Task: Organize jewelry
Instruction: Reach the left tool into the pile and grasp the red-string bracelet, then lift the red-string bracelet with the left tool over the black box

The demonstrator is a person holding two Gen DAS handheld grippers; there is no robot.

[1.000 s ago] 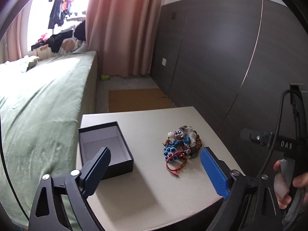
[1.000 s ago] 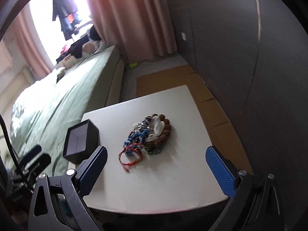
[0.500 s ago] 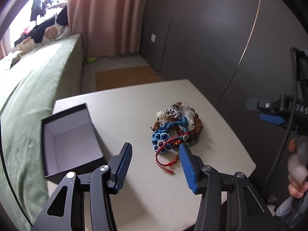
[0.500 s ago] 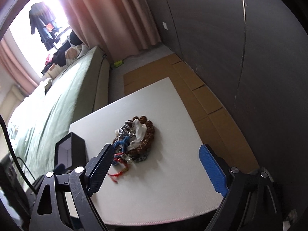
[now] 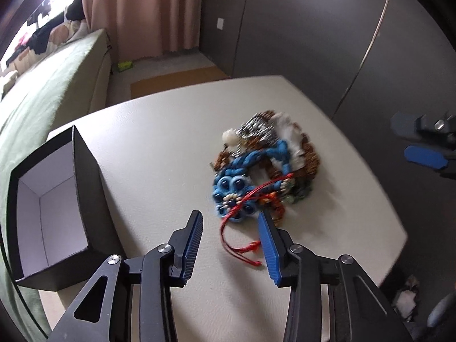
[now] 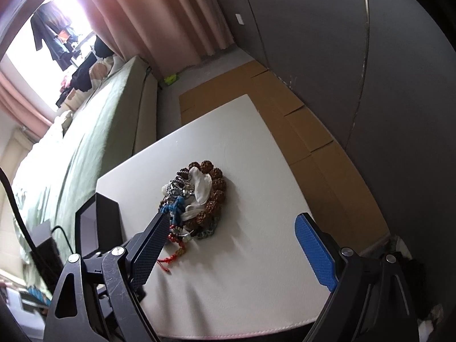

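Observation:
A tangled pile of bracelets point(image 5: 265, 171), with blue braid, brown beads, silver links and white pieces, lies mid-table. Its red cord point(image 5: 242, 246) trails toward me. My left gripper point(image 5: 228, 215) hangs just above the pile's near edge. Its jaws are closing with the red cord between them, and the pads are not touching it. An open black box point(image 5: 88, 185) with a white lining stands to the left. In the right wrist view, my right gripper point(image 6: 232, 218) stands wide open over the table point(image 6: 256, 156), with the pile point(image 6: 205, 193) beyond its left finger and nothing gripped.
A green-covered bed point(image 5: 42, 91) runs along the table's left side. Dark wardrobe panels point(image 5: 313, 28) stand close on the right. Flattened cardboard point(image 6: 299, 131) covers the floor beyond the table. Pink curtains point(image 6: 171, 28) hang at the back.
My left gripper has come down and forward to the pile's near edge, and its jaws have narrowed a lot. My right gripper has drifted closer to the table and rolled slightly.

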